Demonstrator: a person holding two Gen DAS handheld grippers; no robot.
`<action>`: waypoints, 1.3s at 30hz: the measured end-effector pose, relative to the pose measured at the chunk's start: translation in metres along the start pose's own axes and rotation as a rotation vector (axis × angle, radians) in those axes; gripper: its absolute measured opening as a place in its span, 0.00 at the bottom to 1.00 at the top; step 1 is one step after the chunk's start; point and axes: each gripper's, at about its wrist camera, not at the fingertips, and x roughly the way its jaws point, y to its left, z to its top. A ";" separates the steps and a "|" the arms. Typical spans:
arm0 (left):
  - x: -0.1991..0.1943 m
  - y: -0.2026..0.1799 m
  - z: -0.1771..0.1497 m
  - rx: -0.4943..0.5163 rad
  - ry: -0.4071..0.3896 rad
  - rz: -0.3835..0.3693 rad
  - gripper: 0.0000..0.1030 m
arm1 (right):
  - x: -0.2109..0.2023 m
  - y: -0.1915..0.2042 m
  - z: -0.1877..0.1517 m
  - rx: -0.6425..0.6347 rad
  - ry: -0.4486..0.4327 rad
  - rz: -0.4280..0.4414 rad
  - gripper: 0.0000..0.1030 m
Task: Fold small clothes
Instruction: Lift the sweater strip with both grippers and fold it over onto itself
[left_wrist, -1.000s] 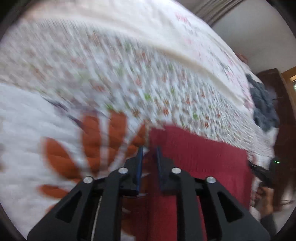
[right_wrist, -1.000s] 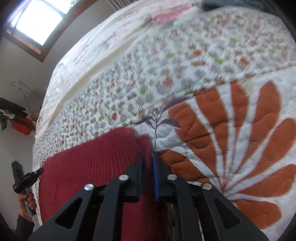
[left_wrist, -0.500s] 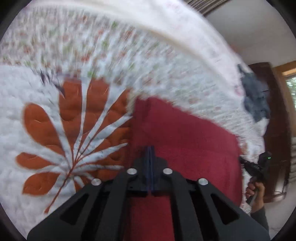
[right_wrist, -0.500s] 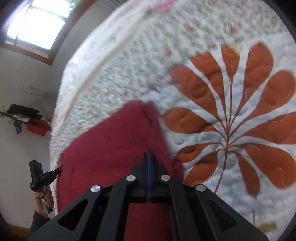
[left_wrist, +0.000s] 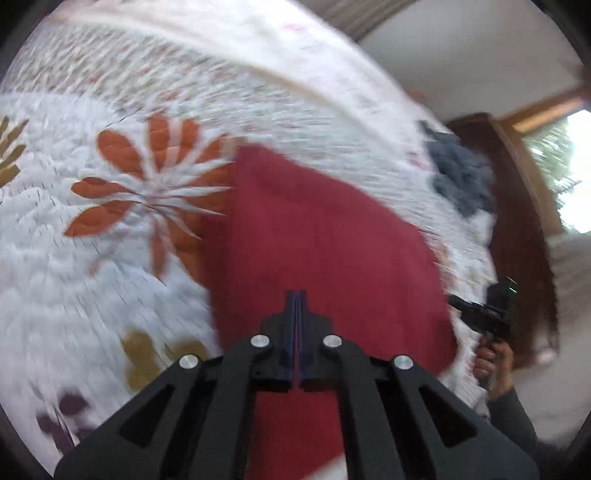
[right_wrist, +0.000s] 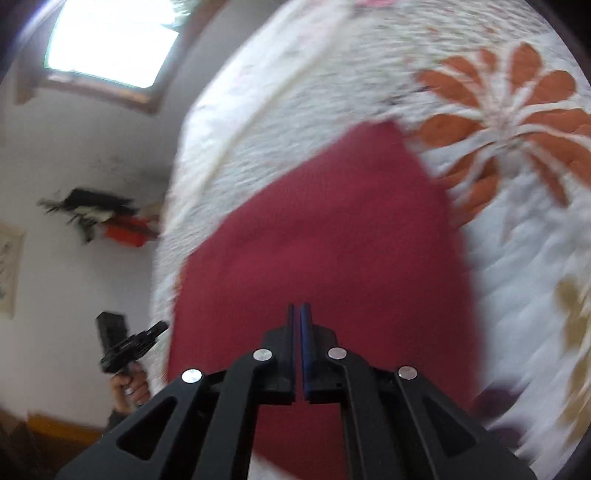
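Knit red garment (left_wrist: 325, 236) ahead of both jaws — soft, light, limp; left gripper (left_wrist: 296, 295) and right gripper (right_wrist: 296, 308) pressed together, apparently pinching its near edge — best held at corners.

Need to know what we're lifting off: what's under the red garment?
The flowered quilt shows on all sides of the red garment, so it presumably runs beneath. Anything else under it is covered.

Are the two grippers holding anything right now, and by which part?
Both are shut on the dark red knitted garment: the left gripper and the right gripper each pinch its near edge, lifted off the white floral quilt.
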 end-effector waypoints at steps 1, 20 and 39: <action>-0.009 -0.006 -0.012 0.013 -0.003 -0.036 0.00 | 0.003 0.010 -0.012 -0.024 0.019 0.028 0.03; 0.040 -0.006 -0.112 0.049 0.140 0.061 0.01 | 0.050 -0.015 -0.083 0.036 0.112 0.004 0.00; -0.003 0.063 -0.086 -0.222 0.071 -0.040 0.01 | -0.040 -0.090 -0.055 0.247 -0.122 -0.114 0.00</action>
